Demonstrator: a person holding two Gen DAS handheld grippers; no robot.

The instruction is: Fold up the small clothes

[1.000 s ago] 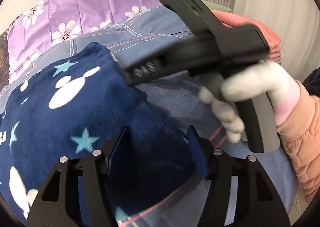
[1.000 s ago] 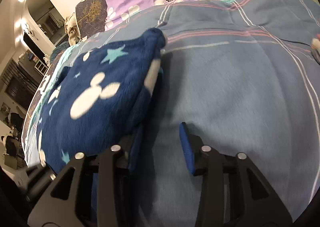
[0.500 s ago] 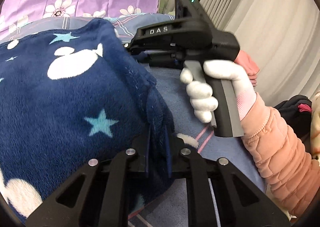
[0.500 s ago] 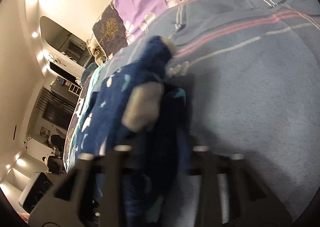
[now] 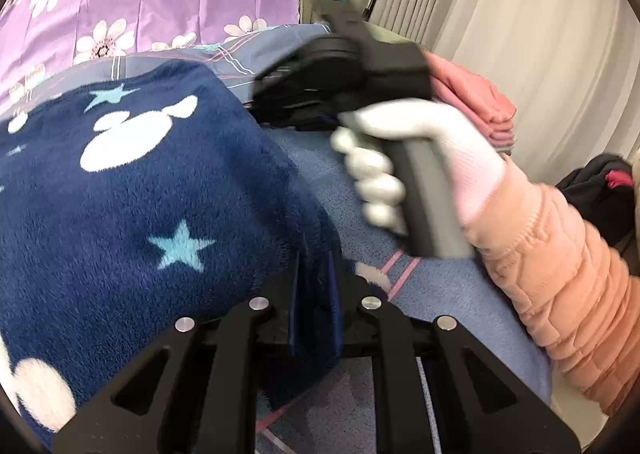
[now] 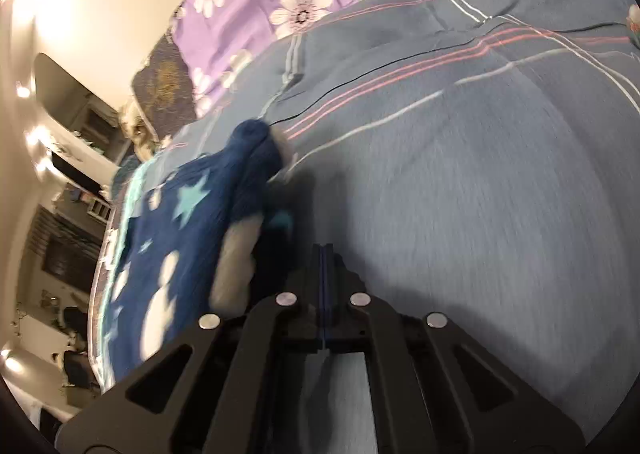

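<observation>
The fleece (image 5: 140, 194) lies spread on the sheet (image 6: 460, 194), filling the left of the left wrist view. The left gripper (image 5: 314, 266) has just been closing. Its fingers are nearly together on a fold at the fleece's near right edge, low in the frame.

The right gripper (image 6: 324, 254) has also just been closing. Its pads are pressed flat together with no cloth visible between them, and the fleece's corner sits bunched just to their left.

Risks:
1. The right side looks like a missed pinch. If both hands lift now, only 1 corner rises and the fold comes out skewed.
2. The left grip is on a thick, soft fold near the pad tips, so a quick pull could slip it free.
3. Either pinch could have caught the sheet too and drag it along.

The far and left edges of the fleece are cut off. The right hand (image 5: 400, 158) and its gripper are blurred in the left view, with the fingertips hidden. What kind of garment it is can't be made out.
</observation>
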